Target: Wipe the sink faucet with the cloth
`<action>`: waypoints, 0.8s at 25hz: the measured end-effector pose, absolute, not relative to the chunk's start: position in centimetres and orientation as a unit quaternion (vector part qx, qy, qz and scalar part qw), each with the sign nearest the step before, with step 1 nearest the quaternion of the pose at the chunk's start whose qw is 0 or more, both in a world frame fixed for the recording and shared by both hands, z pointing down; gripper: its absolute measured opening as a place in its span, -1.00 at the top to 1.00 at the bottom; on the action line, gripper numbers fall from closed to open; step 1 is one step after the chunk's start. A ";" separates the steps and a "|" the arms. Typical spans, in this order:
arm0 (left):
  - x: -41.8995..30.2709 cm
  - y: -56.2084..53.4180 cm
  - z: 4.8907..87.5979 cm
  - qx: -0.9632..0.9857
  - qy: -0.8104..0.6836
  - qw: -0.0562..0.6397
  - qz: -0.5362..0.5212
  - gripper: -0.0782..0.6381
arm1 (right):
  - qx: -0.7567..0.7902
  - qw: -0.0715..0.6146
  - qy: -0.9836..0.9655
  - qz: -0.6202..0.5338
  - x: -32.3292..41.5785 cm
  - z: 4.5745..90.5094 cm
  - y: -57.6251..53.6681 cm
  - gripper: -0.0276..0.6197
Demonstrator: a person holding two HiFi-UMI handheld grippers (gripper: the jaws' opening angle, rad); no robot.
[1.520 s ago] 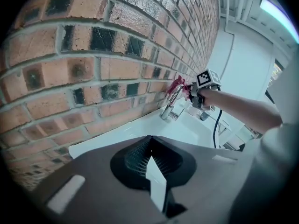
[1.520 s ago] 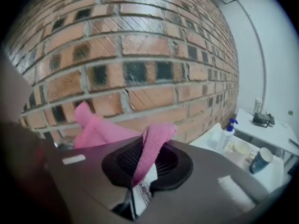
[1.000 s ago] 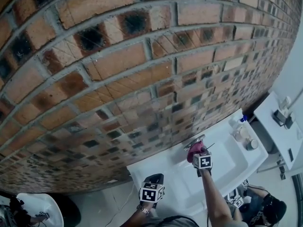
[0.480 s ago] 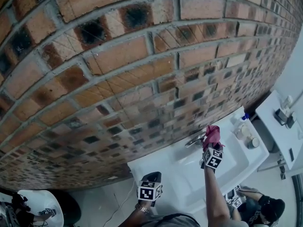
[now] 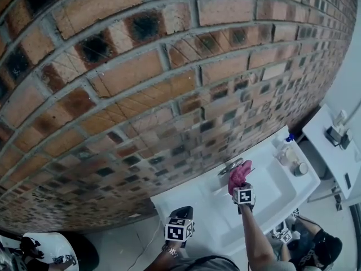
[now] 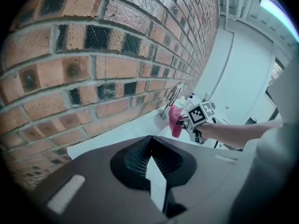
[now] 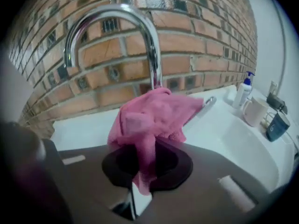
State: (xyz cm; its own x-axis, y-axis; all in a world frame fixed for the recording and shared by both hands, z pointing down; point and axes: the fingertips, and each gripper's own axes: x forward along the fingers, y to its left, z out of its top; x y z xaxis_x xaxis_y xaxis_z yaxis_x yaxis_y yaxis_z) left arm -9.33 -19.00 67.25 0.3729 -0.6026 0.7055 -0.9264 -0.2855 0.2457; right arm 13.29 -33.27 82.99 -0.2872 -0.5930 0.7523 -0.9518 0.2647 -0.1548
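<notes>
A chrome gooseneck faucet (image 7: 140, 27) rises from the white sink (image 5: 271, 199) against the brick wall; it also shows in the head view as the faucet (image 5: 228, 167) and in the left gripper view as the faucet (image 6: 173, 94). My right gripper (image 5: 241, 189) is shut on a pink cloth (image 7: 152, 118), which is pressed against the lower stem of the faucet near its lever handle (image 7: 209, 102). The pink cloth (image 5: 239, 175) hangs just right of the spout. My left gripper (image 5: 181, 222) hovers at the sink's near left edge, jaws closed with nothing between them.
A soap pump bottle (image 7: 244, 90), a white mug (image 7: 255, 111) and a dark cup (image 7: 278, 126) stand on the sink's right rim. A brick wall (image 5: 141, 95) runs behind the sink. A white shelf (image 5: 333, 151) with a small device sits further right.
My right gripper with the cloth has moved down and slightly left, from up beside the spout to the faucet's base. The left gripper has stayed put.
</notes>
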 end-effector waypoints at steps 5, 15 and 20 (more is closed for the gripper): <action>-9.2 -18.8 67.8 0.761 -0.499 0.329 0.252 0.73 | 0.594 0.260 -0.703 0.292 19.5 80.6 -31.9 0.82; -9.3 -18.8 68.0 0.759 -0.500 0.330 0.257 0.73 | 0.634 0.211 -0.649 0.364 23.2 82.7 -36.1 0.82; -9.2 -19.0 68.0 0.757 -0.501 0.331 0.258 0.73 | 0.595 0.212 -0.678 0.376 17.8 83.2 -34.0 0.82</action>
State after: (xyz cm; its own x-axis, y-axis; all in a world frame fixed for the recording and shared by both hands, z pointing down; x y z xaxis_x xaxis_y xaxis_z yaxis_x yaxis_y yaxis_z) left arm -9.20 -18.95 68.04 0.3652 -0.5878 0.7219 -0.9291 -0.2791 0.2428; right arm 17.83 -34.04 83.18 -0.2032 -0.6473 0.7346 -0.9659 0.0095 -0.2588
